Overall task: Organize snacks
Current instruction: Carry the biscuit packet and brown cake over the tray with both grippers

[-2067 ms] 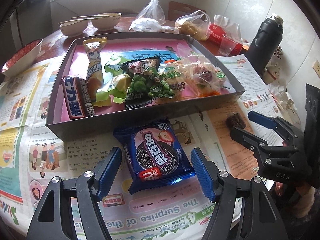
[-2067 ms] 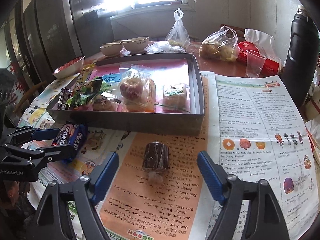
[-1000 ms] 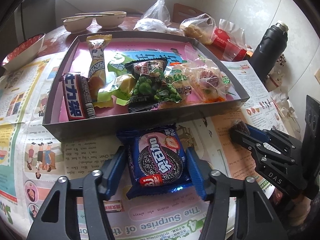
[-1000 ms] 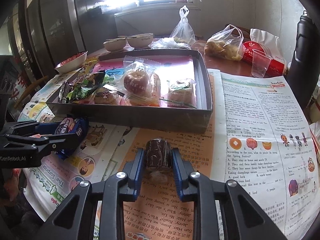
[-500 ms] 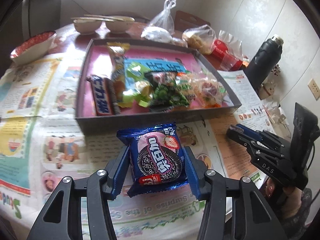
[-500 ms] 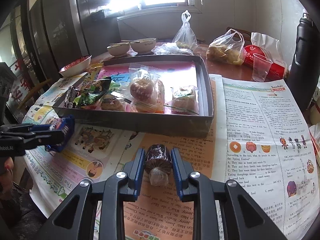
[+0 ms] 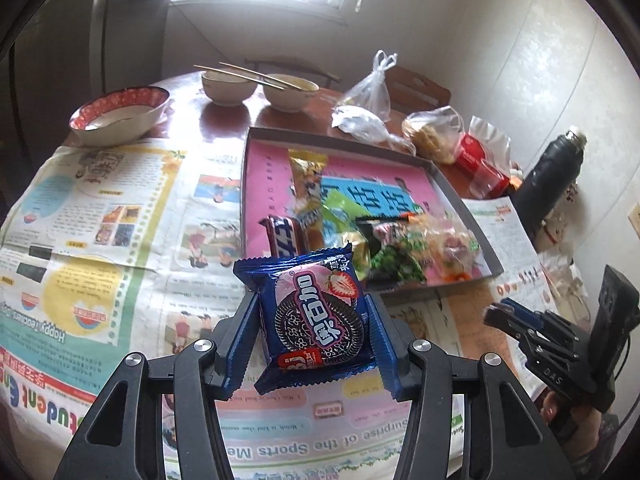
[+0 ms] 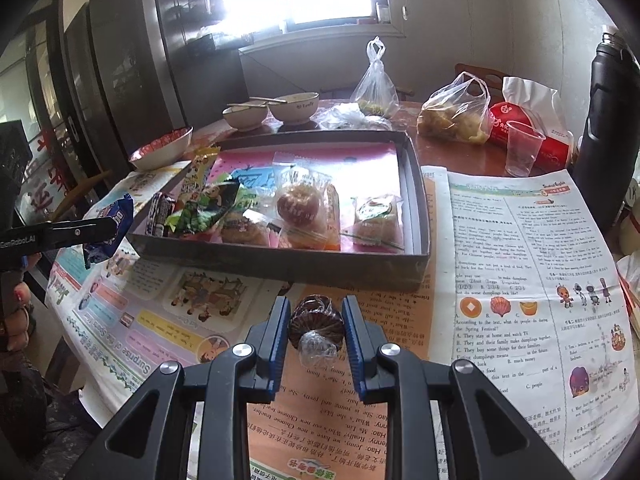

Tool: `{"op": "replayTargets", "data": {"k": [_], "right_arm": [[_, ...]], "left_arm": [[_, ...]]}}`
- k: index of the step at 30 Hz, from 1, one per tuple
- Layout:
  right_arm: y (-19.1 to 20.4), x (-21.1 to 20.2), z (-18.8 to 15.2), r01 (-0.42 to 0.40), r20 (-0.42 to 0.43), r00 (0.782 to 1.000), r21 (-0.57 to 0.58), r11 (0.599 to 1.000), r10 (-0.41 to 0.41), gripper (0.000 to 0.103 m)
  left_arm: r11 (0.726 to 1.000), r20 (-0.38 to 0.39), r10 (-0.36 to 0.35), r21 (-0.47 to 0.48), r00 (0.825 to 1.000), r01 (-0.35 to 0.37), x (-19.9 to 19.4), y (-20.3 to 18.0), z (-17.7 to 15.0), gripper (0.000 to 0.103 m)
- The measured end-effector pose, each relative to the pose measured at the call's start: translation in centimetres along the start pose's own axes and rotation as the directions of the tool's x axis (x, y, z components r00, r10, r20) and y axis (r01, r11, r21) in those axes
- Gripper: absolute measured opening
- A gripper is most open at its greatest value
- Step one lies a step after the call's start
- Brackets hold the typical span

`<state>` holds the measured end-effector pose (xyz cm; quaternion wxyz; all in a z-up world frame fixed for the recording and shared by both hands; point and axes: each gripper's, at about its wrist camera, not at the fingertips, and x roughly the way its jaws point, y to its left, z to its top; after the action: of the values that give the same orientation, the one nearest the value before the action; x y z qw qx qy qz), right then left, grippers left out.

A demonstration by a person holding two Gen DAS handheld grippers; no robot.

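My left gripper (image 7: pixel 314 322) is shut on a blue cookie packet (image 7: pixel 316 316) with a strawberry print and holds it in the air, in front of the grey tray (image 7: pixel 464 216). The tray has a pink floor and holds several wrapped snacks. My right gripper (image 8: pixel 316 330) is shut on a small dark chocolate cake in clear wrap (image 8: pixel 316 326), held a little above the newspaper just before the tray's near wall (image 8: pixel 280 264). In the right wrist view the left gripper (image 8: pixel 86 234) shows at the left edge with the blue packet (image 8: pixel 116 220) in it.
Newspapers (image 7: pixel 100 216) cover the table. Behind the tray stand bowls (image 7: pixel 228 86) with chopsticks, a red-rimmed bowl (image 7: pixel 120 114), plastic bags (image 8: pixel 456 114), a red tissue pack (image 8: pixel 528 132) and a clear cup (image 8: pixel 522 148). A black flask (image 8: pixel 612 120) stands at the right.
Both grippers closed on their snacks. The left one lifted the blue packet off the newspaper and drew back from the tray. The right one raised the chocolate cake slightly.
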<state>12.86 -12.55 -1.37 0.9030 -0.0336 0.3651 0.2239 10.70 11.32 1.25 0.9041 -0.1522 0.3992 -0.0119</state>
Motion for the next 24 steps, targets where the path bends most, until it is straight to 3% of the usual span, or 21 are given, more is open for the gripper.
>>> {"op": "replayTargets", "data": {"k": [24], "right_arm": [[-1.8,0.0,4.6,0.028,0.085,0.996,0.055,0.998,-0.032,0.027]], "left_arm": [[0.999,0.048,0.016,0.027,0.999,-0.017,2.3,-2.3,2.5,0.054]]}}
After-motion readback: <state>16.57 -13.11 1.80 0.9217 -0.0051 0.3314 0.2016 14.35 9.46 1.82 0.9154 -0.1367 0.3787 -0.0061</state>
